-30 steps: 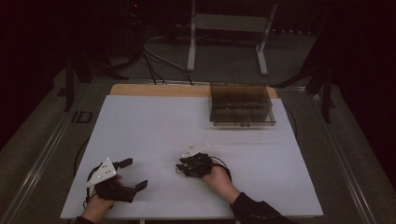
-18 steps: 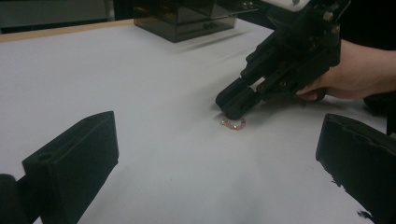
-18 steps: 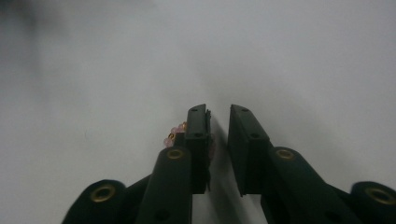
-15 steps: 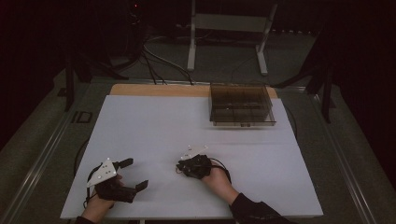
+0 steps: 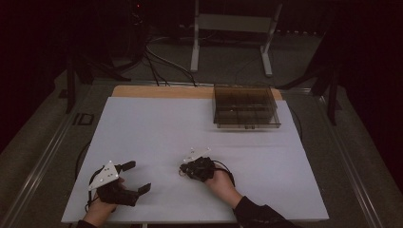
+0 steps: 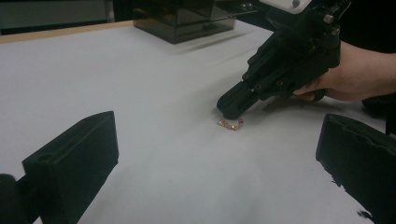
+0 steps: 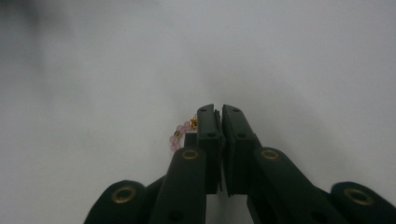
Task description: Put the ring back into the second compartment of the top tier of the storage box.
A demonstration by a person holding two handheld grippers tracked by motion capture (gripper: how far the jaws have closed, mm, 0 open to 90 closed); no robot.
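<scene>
Right gripper view: since the earlier frame the right gripper's [image 7: 218, 112] black jaws have been closing and now meet, tips down on the white table sheet [image 7: 303, 60]. A small pink-and-gold beaded bracelet [image 7: 180, 132] lies at ten o'clock beside the tips; whether it is pinched is unclear. Left gripper [image 5: 133, 176] rests spread wide.

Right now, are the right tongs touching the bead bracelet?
Touching. In the right gripper view the right tongs are closed, with the pink bead bracelet emerging from beside the left jaw. The left gripper view shows the tips down on the beads.
</scene>
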